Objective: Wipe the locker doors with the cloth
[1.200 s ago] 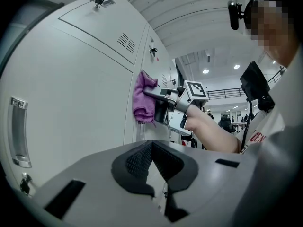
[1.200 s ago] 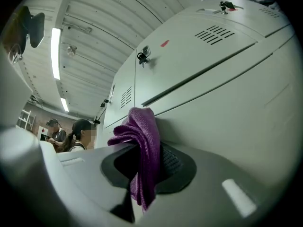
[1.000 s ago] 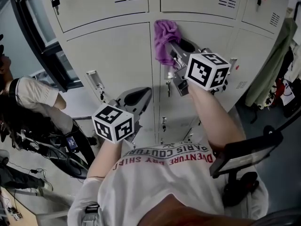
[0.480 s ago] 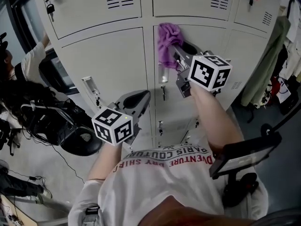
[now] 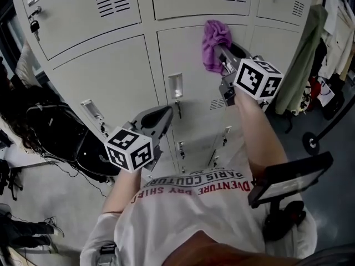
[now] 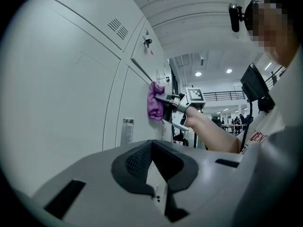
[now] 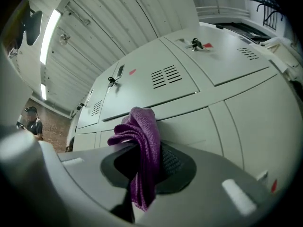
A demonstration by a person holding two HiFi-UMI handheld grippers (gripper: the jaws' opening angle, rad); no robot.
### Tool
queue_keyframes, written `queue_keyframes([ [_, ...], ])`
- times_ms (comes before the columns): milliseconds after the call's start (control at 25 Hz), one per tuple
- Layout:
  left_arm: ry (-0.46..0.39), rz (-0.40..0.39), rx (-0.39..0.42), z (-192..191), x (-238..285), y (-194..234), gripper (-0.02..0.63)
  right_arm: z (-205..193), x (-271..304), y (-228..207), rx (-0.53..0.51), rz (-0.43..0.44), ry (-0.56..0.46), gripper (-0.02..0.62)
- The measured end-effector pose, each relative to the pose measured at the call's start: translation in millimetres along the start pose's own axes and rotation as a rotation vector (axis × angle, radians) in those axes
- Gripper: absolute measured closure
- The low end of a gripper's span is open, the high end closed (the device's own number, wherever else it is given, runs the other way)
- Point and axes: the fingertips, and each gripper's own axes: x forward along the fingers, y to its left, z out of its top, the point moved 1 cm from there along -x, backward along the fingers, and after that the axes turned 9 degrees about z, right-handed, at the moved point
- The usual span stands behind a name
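A purple cloth (image 5: 215, 37) is pressed against the upper right part of a grey locker door (image 5: 183, 54). My right gripper (image 5: 224, 57) is shut on it, with my arm stretched up to the lockers. In the right gripper view the cloth (image 7: 142, 145) hangs bunched between the jaws of the right gripper (image 7: 142, 157), covering their tips. My left gripper (image 5: 162, 116) is held lower, close to the lockers, shut and holding nothing. In the left gripper view the left gripper (image 6: 154, 167) points along the doors, and the cloth (image 6: 155, 100) and right gripper (image 6: 171, 110) show further along.
Dark bags (image 5: 50, 132) and cables lie on the floor at the left. A green coat (image 5: 302, 54) hangs to the right of the lockers. A black tablet on a stand (image 5: 288, 177) is near my right side. Keys (image 5: 36, 14) hang in one upper door's lock.
The right gripper has slid the cloth rightward along the top of the door, from its left corner to its right part. The left gripper stays low and shut.
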Motion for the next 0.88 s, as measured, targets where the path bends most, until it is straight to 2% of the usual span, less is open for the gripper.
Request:
queue_keyframes([
  [600, 0.017, -0.038, 0.000, -1.7, 23.5, -9.5, 0.606, 23.9, -57.9, -85.9, -0.017, -0.209, -0.061, 0.552],
  [880, 0.024, -0.025, -0.010, -4.9, 21.4, -5.7, 0.606, 25.2, -62.4, -91.0, -0.026, -0.230, -0.074, 0.552],
])
